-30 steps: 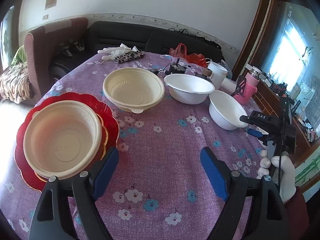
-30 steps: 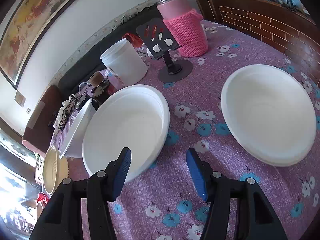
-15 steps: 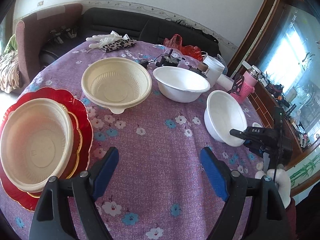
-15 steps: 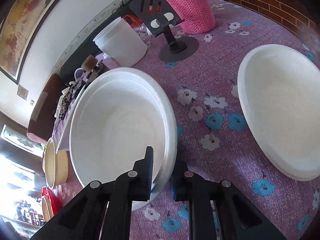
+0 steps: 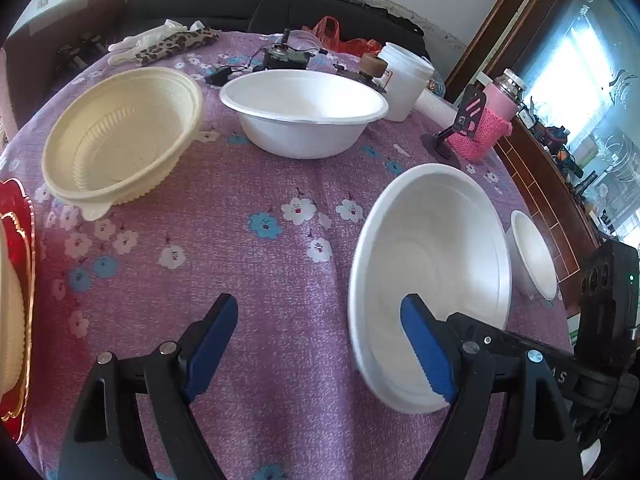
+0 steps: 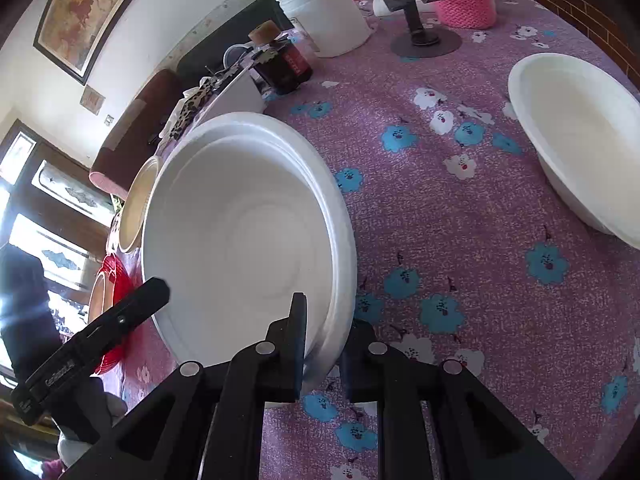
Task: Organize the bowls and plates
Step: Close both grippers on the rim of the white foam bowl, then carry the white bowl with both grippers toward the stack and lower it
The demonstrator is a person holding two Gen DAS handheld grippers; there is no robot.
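My right gripper (image 6: pixel 324 344) is shut on the near rim of a white bowl (image 6: pixel 248 248), one finger inside and one outside. In the left wrist view this bowl (image 5: pixel 432 272) is tipped up on its side. My left gripper (image 5: pixel 320 344) stands open over the purple cloth just left of it, its right finger in front of the bowl's rim, with nothing between the jaws. A second white bowl (image 5: pixel 304 112) and a cream bowl (image 5: pixel 120 140) sit farther back. A third white bowl (image 6: pixel 580 152) rests at the right. A red plate (image 5: pixel 12 280) holding a cream bowl is at the left edge.
At the back of the flowered tablecloth (image 5: pixel 260 280) stand a white tub (image 5: pixel 404 80), a pink knitted flask (image 5: pixel 492 120), a black phone stand (image 5: pixel 460 120) and a dark corked bottle (image 6: pixel 284 60). A leopard-print cloth (image 5: pixel 176 44) lies far left. A dark sofa is behind.
The right jaws closed onto the white bowl's rim and tipped the bowl up. The left gripper moved right and lower toward that bowl, staying open; the red plate slid to the left edge.
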